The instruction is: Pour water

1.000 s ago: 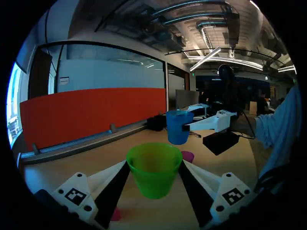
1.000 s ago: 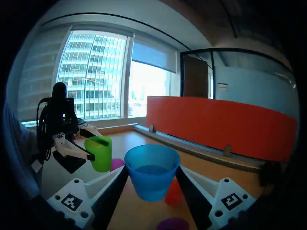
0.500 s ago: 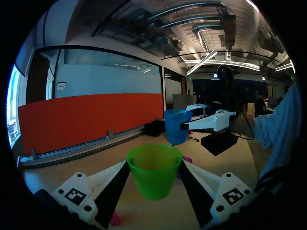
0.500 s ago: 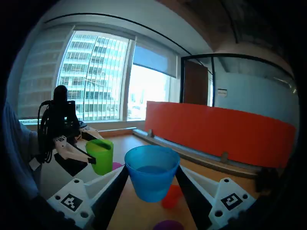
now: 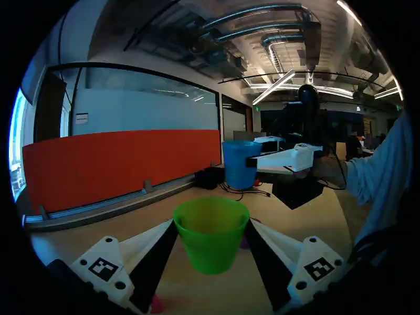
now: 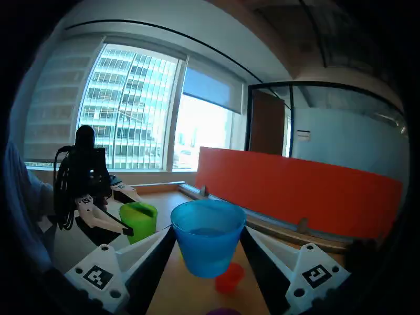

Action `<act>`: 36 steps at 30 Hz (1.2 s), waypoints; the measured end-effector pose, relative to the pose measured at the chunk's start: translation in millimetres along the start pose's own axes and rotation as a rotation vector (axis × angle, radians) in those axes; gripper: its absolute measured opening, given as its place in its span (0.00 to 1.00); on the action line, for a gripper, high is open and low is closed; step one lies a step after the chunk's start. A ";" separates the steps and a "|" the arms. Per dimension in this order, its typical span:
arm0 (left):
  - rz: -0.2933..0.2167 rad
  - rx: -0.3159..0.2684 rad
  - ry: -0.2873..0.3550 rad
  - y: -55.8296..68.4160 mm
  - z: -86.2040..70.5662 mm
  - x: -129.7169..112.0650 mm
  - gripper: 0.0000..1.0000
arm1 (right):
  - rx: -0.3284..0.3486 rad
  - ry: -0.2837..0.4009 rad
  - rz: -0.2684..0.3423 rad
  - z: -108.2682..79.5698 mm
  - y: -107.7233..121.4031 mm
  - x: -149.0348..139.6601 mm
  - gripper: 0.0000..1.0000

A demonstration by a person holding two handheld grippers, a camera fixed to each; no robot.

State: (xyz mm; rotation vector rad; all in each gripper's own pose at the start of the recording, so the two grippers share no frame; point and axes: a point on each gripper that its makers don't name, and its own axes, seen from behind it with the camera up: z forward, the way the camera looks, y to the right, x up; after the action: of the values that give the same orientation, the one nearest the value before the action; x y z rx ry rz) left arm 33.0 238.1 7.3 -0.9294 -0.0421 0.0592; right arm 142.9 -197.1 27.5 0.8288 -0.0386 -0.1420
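Note:
My left gripper (image 5: 211, 242) is shut on a green cup (image 5: 211, 233), held upright above the wooden table (image 5: 315, 220). In the right gripper view, the green cup (image 6: 138, 220) and the left gripper (image 6: 126, 227) sit lower left. My right gripper (image 6: 208, 247) is shut on a blue cup (image 6: 208, 242) with water inside, held upright. From the left gripper view, the blue cup (image 5: 239, 164) hangs higher and farther off, gripped by the right gripper (image 5: 251, 163), with a person's sleeve (image 5: 383, 173) behind it.
An orange partition (image 5: 115, 160) runs along the table's far edge. A small red cup (image 6: 229, 276) stands on the table (image 6: 184, 289) below the blue cup, with a purple one (image 6: 223, 311) at the bottom edge. A pink cup (image 5: 156, 302) sits low near my left finger. Windows (image 6: 126, 126) lie behind.
The blue cup has risen relative to the green cup, moving up in the left gripper view. The green cup has dropped lower in the right gripper view. Both stay gripped.

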 end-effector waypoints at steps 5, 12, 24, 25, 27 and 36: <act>0.002 -0.002 0.001 0.5 0.9 0.1 0.87 | 0.001 0.004 -0.010 0.8 1.3 3.5 0.88; 0.004 -0.011 0.002 2.1 2.8 3.1 0.87 | 0.007 0.010 -0.030 1.6 1.7 10.4 0.88; 0.003 -0.030 -0.002 5.8 7.9 2.4 0.87 | 0.011 0.028 -0.119 2.3 6.5 31.8 0.88; 0.003 -0.032 -0.001 6.3 8.3 2.6 0.87 | 0.012 0.029 -0.128 2.7 6.7 33.3 0.88; 0.001 -0.035 0.001 7.1 9.2 3.0 0.87 | 0.014 0.030 -0.147 3.4 7.1 36.6 0.88; -0.006 -0.047 0.005 10.0 12.5 3.6 0.87 | 0.013 0.025 -0.254 7.3 12.4 50.1 0.88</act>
State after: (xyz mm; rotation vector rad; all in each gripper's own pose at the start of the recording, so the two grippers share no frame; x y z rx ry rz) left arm 35.5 254.3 6.8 -0.9767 -0.0422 0.0503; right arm 193.2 -201.2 40.5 0.8460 0.0895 -0.3713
